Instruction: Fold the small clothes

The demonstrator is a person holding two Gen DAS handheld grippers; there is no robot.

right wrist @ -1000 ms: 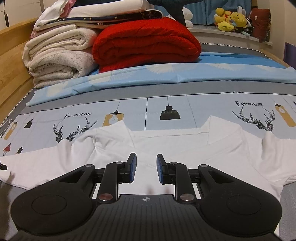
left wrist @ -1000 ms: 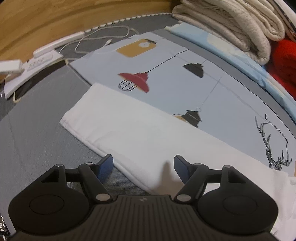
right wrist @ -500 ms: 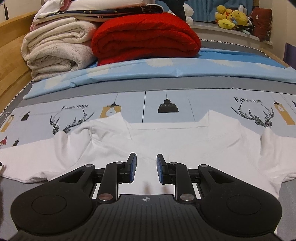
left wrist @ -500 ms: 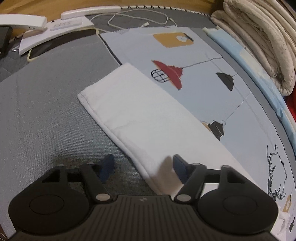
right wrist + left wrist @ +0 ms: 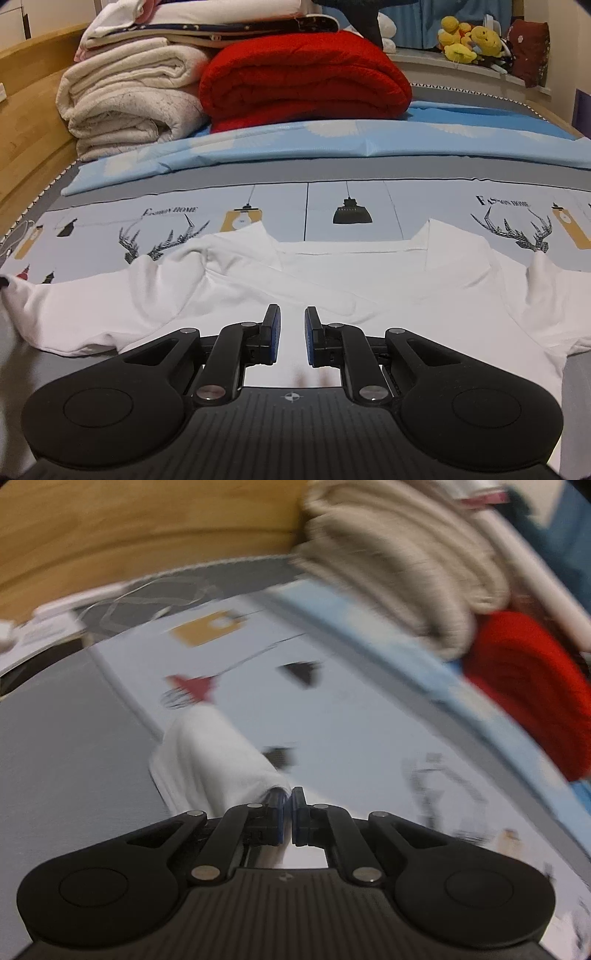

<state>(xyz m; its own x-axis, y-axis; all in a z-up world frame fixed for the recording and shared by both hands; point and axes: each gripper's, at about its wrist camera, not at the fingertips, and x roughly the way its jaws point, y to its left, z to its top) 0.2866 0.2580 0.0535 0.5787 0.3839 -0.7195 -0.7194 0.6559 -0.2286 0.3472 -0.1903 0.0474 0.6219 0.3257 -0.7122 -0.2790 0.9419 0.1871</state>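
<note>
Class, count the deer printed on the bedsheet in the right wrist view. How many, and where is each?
2. One deer is left of the black lamp print, its lower part hidden by the shirt; the other deer is at right. The shirt may hide more.

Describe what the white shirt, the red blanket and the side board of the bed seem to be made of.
White shirt: looks like thin matte cotton-type knit; it drapes in soft wrinkles with stitched hems.
Red blanket: thick, plush, perhaps fleece or quilted; its folds are rounded and fuzzy-edged.
Bed side board: light wood or wood veneer with a smooth satin finish; faint grain shows. Which of the two, I cannot tell.
</note>
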